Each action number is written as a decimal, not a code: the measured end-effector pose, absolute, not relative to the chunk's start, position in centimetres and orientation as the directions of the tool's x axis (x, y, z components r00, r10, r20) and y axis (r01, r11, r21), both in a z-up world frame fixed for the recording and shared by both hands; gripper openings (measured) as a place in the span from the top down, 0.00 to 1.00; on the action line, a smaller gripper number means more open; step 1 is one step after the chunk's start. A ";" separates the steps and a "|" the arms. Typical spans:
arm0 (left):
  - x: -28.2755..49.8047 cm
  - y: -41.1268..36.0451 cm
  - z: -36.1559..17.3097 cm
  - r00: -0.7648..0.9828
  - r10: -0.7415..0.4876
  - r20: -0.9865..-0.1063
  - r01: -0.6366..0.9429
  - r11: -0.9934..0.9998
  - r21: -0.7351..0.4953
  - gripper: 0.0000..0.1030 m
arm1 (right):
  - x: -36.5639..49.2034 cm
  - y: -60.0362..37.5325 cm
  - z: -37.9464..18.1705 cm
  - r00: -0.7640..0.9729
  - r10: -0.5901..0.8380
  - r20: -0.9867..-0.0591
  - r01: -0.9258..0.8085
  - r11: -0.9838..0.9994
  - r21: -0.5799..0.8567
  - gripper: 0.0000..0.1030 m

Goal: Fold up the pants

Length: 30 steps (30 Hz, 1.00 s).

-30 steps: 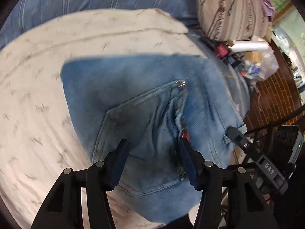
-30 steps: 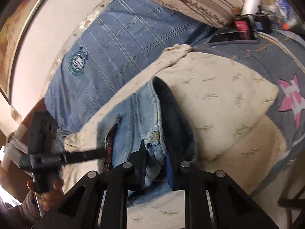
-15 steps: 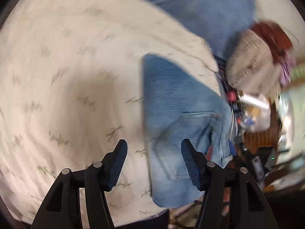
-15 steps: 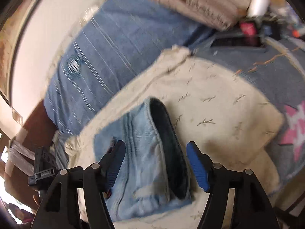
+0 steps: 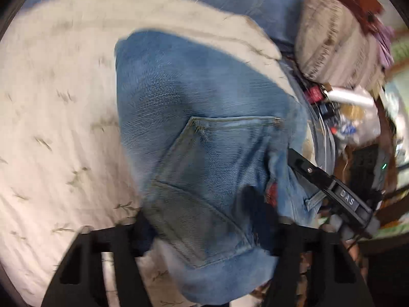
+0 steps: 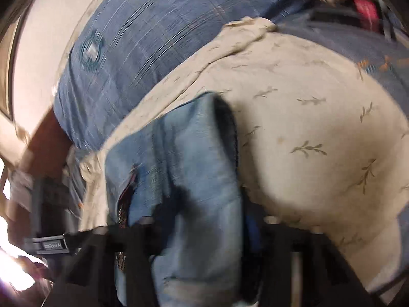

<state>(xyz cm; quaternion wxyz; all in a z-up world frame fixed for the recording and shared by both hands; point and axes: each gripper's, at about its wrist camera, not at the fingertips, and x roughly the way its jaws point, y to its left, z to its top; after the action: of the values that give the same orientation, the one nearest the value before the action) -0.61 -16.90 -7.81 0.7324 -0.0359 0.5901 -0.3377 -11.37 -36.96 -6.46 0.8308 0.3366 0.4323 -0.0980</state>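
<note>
Left wrist view, pants: the folded jeans (image 5: 204,140) are seen as a compact bundle, back pocket up, lying on the cream leaf-print cloth (image 5: 56,128), right of its middle and near its right edge.
Left wrist view, jaws: the left gripper (image 5: 207,232) is lowered over the near end of the bundle; its jaws are closing with the denim between them, but whether the pads press cannot be told through the blur.
Left wrist view, other tool: the right gripper (image 5: 329,186) is seen reaching in from the right onto the waistband edge.
Right wrist view, pants: the bundle (image 6: 189,168) is shown edge-on, several layers stacked, the fold's dark inner edge to the right.
Right wrist view, jaws: the jaws are closing astride the near end of the stack; contact cannot be judged.
Progress: the folding itself is judged nearly done; only a last squaring or a final grip for a further fold or moving appears left.
Surface: the cream cloth is spread over a blue plaid bedcover (image 6: 133,25).
Room: a striped pillow (image 5: 332,43) and small clutter (image 5: 345,112) are seen at the far right; a pale wall (image 6: 43,38) is seen at the far left.
</note>
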 end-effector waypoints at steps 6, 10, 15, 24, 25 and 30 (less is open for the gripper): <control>-2.7 -14.9 -4.7 0.205 -0.530 -0.823 0.530 0.767 -0.362 0.67 | -9.2 -33.3 -2.9 0.607 0.081 -0.790 0.435 0.799 0.416 0.86; -2.1 -10.8 -3.8 0.227 -0.525 -0.821 0.459 0.801 -0.385 0.68 | -5.5 -29.6 -1.3 0.644 0.127 -0.755 0.347 0.831 0.435 0.86; 0.0 -4.7 -3.0 0.315 -0.486 -0.815 0.346 0.859 -0.378 0.69 | 1.0 -24.9 -1.0 0.640 0.206 -0.740 0.259 0.849 0.460 0.86; -1.0 -4.7 -3.6 0.283 -0.481 -0.830 0.402 0.845 -0.352 0.59 | -0.2 -26.4 -4.4 0.426 0.103 -0.899 0.427 0.853 0.300 0.69; -0.7 -4.4 -3.5 0.277 -0.485 -0.829 0.401 0.843 -0.359 0.57 | -0.6 -26.7 -4.4 0.431 0.130 -0.893 0.420 0.847 0.326 0.68; 2.0 -1.4 -5.4 0.173 -0.555 -0.814 0.318 0.813 -0.487 0.55 | -0.7 -27.6 -4.7 0.530 0.233 -0.816 0.367 0.804 0.467 0.18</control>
<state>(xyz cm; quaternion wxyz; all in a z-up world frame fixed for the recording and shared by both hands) 2.03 -1.37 -5.36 0.7589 -0.1031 0.5750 -0.2877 -0.70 -27.56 -4.74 0.8177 0.3100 0.4833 -0.0410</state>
